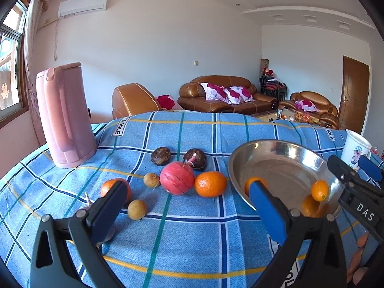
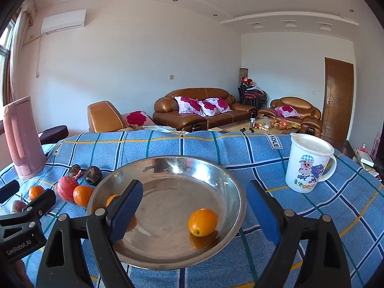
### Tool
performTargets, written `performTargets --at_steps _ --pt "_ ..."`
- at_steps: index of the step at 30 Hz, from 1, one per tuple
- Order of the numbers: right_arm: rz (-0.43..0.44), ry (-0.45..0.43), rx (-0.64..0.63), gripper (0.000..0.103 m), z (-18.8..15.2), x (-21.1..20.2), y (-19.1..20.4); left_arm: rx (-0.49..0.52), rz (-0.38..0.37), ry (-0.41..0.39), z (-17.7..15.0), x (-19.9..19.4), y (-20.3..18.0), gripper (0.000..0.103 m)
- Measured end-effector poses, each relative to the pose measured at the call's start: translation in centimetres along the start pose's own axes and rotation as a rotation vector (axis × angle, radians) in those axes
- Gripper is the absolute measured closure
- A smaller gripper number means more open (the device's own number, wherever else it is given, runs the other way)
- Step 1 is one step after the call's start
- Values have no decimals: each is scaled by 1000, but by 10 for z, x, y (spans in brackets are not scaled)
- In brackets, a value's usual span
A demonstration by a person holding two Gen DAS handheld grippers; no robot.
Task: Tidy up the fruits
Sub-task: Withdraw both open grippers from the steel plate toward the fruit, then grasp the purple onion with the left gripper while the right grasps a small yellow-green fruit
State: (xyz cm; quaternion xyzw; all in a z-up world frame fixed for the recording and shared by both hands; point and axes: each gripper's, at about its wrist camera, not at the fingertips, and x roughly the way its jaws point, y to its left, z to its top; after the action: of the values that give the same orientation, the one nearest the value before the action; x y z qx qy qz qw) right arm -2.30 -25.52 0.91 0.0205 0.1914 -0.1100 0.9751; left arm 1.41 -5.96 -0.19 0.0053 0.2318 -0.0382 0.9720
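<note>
**Operator:** Left wrist view gave me the fruit spread on the blue checked cloth (image 1: 187,228). My left gripper (image 1: 187,196) stood with its jaws spread wide and nothing between the pads. Just ahead of it lay a red pomegranate (image 1: 177,178), with an orange (image 1: 210,183) touching its right side, two dark round fruits (image 1: 160,156) behind it, and two small tan ones (image 1: 137,209) nearer the left finger. Another orange (image 1: 108,187) sat partly hidden behind that finger.

**Colleague:** And the bowl?

**Operator:** The steel bowl (image 2: 216,175) sat right of the loose fruit, near the orange. In the right wrist view a kumquat (image 2: 202,222) rested inside it near the front right wall, and a second small orange fruit (image 2: 111,199) showed behind the left finger; I could not tell it apart further.

**Colleague:** Right gripper?

**Operator:** My right gripper (image 2: 194,206) was spread too, holding nothing, its left finger above the bowl and its right finger outside the rim.

**Colleague:** Anything else on the table?

**Operator:** A pink kettle (image 1: 63,115) stood upright at the far left, and a white cartoon mug (image 2: 308,163) at the far right, well apart from the bowl.
</note>
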Motion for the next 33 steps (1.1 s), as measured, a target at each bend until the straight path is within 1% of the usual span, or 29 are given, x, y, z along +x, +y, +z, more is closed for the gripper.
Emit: performTargets --at_steps 5,8,12,19,22,25,26,28,29,30,31,32,33 --pt "16 5 -11 14 -3 -7 14 11 0 10 -3 -3 10 0" --pt "28 15 -20 14 -5 -9 25 8 -5 31 -4 -2 21 0" --pt "57 26 -24 14 -7 -13 41 -1 13 64 -6 2 42 0" --pt "131 69 -7 14 -10 -12 74 -60 38 165 -13 16 91 0" --pt "164 83 -22 14 -11 -11 92 -71 50 229 -17 26 109 0" --pt "191 98 -36 14 -13 -12 112 -108 31 291 -20 38 123 0" --pt "200 107 -39 14 -14 -11 118 -121 29 315 -22 42 127 1" --pt "215 125 -47 14 -14 -8 129 -152 21 365 -26 52 135 7" --pt "223 135 -48 14 -15 -7 133 -170 5 381 -28 54 138 14" --pt "233 145 -48 14 -15 -6 137 -187 -15 396 -29 57 141 16" --pt "246 155 -46 14 -16 -5 141 -203 -35 410 -31 60 143 17" --pt "260 166 -43 14 -17 -2 144 -198 -36 403 -29 58 142 18" --pt "273 180 -41 14 -18 0 148 -188 -41 400 -29 58 141 23"
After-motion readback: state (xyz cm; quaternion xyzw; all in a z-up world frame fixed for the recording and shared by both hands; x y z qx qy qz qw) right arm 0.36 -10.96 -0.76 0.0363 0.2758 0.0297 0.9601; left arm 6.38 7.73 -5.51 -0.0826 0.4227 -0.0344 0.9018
